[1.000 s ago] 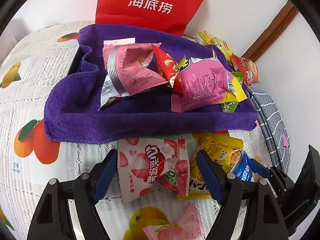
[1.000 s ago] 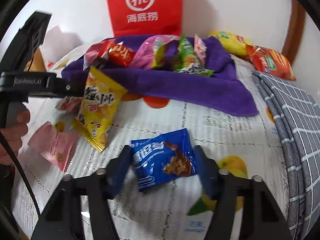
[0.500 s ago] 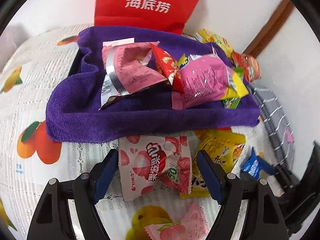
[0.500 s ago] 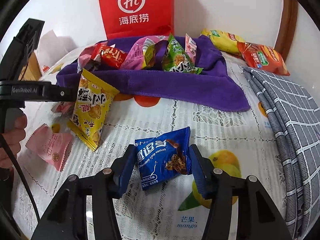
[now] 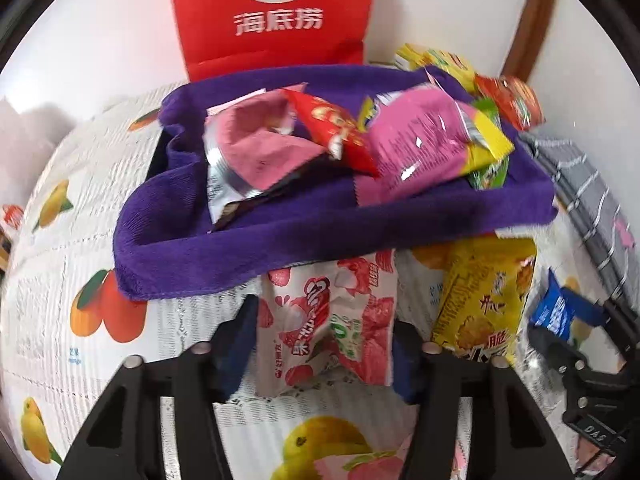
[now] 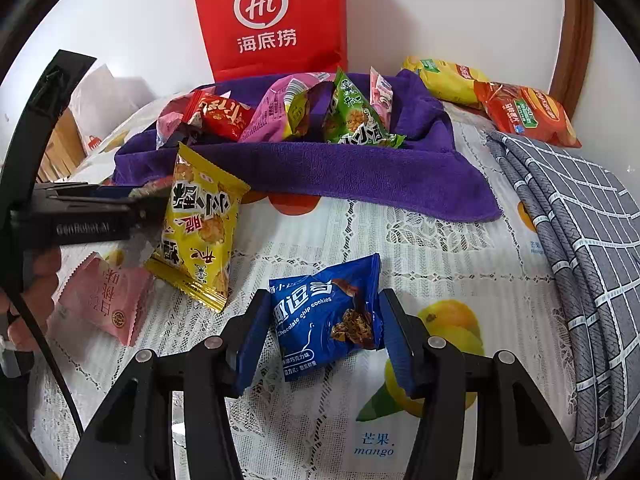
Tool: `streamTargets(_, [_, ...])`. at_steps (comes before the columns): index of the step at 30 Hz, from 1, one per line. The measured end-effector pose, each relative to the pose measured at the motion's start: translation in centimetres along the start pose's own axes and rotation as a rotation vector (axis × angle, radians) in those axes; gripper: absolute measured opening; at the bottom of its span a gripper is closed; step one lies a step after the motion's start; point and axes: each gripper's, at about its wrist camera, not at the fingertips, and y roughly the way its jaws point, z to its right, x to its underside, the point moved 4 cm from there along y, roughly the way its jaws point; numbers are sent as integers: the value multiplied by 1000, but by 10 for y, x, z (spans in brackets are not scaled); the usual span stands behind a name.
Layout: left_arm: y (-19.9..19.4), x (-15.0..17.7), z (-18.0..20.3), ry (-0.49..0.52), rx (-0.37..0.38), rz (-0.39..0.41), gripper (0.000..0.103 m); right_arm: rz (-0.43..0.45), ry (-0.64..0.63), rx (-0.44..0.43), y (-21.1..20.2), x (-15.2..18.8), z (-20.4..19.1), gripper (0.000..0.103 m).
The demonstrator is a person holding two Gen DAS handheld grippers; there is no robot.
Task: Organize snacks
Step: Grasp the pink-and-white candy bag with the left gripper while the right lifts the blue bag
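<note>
In the left wrist view my left gripper [image 5: 324, 320] points down at a pink-and-white fruit gummy packet [image 5: 312, 344] on the tablecloth. Its jaws are closing and the pads press the crumpled packet from both sides. Just beyond lies the purple towel-lined tray [image 5: 280, 240] holding several snack packets. In the right wrist view my right gripper [image 6: 324, 300] is shut on a blue chocolate-chip cookie packet [image 6: 320, 320] resting on the cloth. A yellow snack packet [image 6: 200, 224] lies between the two grippers, in front of the tray [image 6: 360, 172].
A red paper bag [image 6: 272, 20] stands against the wall behind the tray. A yellow bag [image 6: 448, 80] and a red bag [image 6: 528, 116] lie at the back right. A grey checked cloth [image 6: 580, 240] covers the right side. A pink peach packet [image 6: 100, 304] lies near a hand [image 6: 36, 280].
The left jaws have come together on the gummy packet, which now looks crumpled, and the left view has tilted. The right gripper keeps the blue packet between its pads in the same spot.
</note>
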Motion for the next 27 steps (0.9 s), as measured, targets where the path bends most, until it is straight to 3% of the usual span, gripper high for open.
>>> streamTargets(5, [-4, -2, -13, -56, 80, -9, 36, 4, 11, -2, -1, 0, 1, 54])
streamTargets(14, [-19, 2, -22, -84, 122, 18, 30, 28, 104, -56, -5, 0, 15, 53])
streamTargets(24, [-37, 2, -26, -96, 168, 80, 29, 35, 98, 22, -7, -1, 14, 53])
streamTargets(27, [-45, -2, -25, -95, 174, 113, 27, 34, 111, 8, -10, -3, 11, 53])
